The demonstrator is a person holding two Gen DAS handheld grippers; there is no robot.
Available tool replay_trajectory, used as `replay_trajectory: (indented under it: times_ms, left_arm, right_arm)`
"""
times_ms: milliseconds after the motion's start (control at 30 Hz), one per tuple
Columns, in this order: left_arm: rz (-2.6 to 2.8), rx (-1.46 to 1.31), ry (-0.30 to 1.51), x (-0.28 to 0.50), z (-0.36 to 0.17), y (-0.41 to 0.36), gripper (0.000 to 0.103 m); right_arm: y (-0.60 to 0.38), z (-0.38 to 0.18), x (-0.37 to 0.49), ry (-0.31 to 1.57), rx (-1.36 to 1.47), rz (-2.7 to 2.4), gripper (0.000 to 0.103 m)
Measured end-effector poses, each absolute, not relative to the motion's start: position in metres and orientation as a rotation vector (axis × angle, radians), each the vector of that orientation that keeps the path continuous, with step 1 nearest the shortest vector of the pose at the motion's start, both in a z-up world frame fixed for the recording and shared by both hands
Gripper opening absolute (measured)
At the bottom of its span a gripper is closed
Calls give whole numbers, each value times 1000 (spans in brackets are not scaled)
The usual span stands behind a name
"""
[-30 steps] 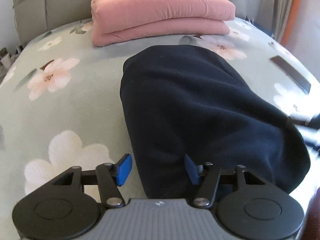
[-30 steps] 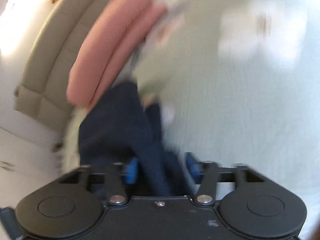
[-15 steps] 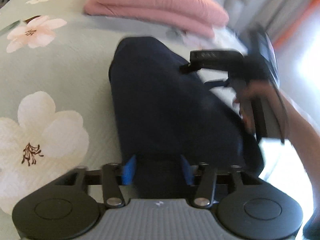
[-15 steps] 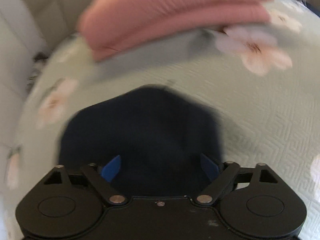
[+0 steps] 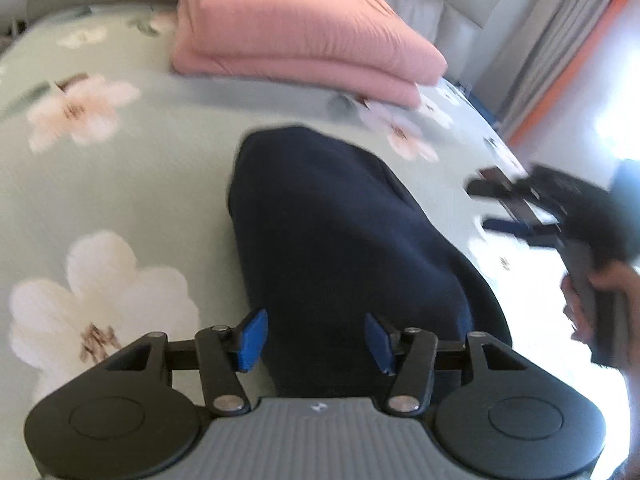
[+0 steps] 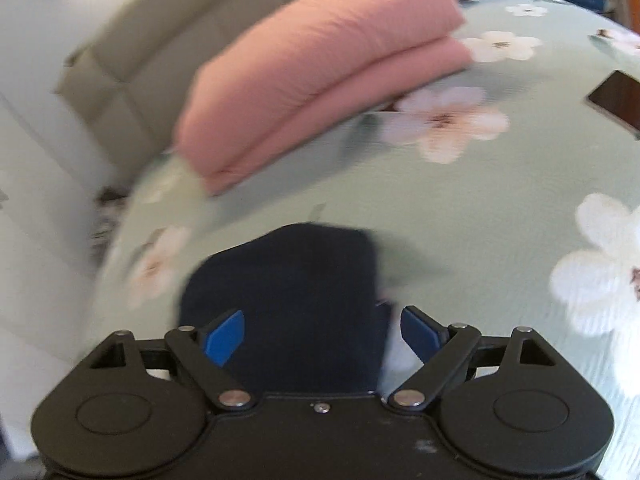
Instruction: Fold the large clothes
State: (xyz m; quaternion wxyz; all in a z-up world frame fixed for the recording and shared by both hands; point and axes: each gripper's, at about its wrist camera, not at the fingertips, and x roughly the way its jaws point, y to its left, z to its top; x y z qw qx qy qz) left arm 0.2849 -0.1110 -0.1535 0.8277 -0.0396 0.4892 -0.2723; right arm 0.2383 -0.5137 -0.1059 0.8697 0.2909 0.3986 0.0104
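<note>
On the floral green bed point(image 5: 120, 184), both tools, left point(image 5: 316, 338) and right point(image 6: 322, 334), have spread open, releasing the folded navy fabric garment point(image 5: 340, 240); fold apparently complete.

No text, label, brand or number can be read in either view. The gray housing of the left gripper point(image 5: 315, 338) carries one small pale mark near its far edge, but it is too small and blurred to read. The dark flat object point(image 6: 618, 98) on the far right of the bed shows no writing that can be read.
</note>
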Motion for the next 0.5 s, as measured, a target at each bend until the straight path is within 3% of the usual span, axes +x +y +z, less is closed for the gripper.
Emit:
replay_trajectory:
  times_ms: [500]
  left_arm:
    - [-512, -80, 1112, 322, -179, -126, 67]
  right_arm:
    - [-525, -192, 244, 1009, 721, 171, 102]
